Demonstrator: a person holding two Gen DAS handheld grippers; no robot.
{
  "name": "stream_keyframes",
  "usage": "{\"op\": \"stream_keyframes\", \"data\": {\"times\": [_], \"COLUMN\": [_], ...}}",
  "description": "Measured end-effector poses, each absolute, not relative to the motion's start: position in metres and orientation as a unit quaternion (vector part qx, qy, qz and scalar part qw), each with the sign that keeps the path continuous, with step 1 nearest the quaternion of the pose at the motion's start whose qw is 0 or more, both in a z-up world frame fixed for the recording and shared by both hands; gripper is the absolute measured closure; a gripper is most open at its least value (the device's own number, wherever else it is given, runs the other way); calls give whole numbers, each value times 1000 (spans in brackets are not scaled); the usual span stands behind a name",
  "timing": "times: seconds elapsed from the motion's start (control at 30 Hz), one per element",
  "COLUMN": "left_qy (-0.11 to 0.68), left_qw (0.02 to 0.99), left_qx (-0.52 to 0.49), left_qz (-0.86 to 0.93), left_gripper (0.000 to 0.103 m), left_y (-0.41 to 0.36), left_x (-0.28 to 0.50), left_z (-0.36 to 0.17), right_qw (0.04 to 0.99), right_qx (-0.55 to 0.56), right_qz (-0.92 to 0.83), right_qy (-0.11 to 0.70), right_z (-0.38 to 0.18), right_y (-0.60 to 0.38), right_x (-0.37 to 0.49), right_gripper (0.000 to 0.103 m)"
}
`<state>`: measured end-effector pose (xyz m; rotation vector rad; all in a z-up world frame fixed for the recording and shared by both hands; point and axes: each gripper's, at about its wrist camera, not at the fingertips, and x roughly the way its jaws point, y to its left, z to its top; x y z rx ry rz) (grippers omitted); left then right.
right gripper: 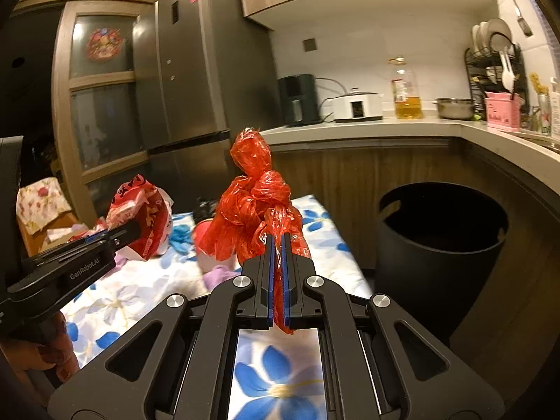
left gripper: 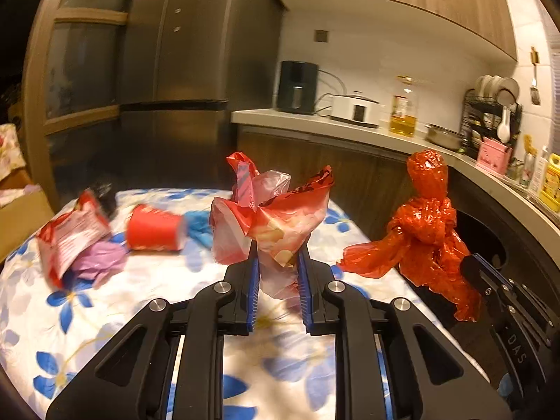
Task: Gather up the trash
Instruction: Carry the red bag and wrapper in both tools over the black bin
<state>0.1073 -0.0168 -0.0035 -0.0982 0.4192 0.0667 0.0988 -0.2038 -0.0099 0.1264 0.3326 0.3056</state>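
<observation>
Trash fills both grippers: the right gripper [right gripper: 277,241] pinches a knotted red bag [right gripper: 257,203] tight, and the left gripper [left gripper: 279,262] clamps a crumpled pink-and-red bag [left gripper: 269,217], both lifted above the floral tablecloth [left gripper: 140,301]. Carrying is under way; next, I judge, each load swings right over the black bin [right gripper: 441,245] before the jaws part.
</observation>
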Motion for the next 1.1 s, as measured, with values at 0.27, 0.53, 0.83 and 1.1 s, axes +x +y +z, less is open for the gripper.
{"op": "stream_keyframes", "data": {"times": [0.27,0.53,0.83,1.1], "left_qy": [201,190,173,168], "left_qw": [979,979,978,975], "left_qx": [-26,-11,-3,10], "left_qz": [-16,-66,-116,-148], "left_gripper": [83,83,83,83], "left_y": [-69,-120,-169,-204], "left_x": [130,152,173,194], "left_z": [3,12,23,21], "right_qw": [980,986,987,987], "right_qx": [75,81,93,90], "right_qz": [101,51,-3,-24], "right_qy": [154,138,128,132], "right_z": [-3,4,9,8], "right_y": [-249,-291,-335,-356], "right_x": [108,120,138,152], "right_gripper": [100,100,100,99]}}
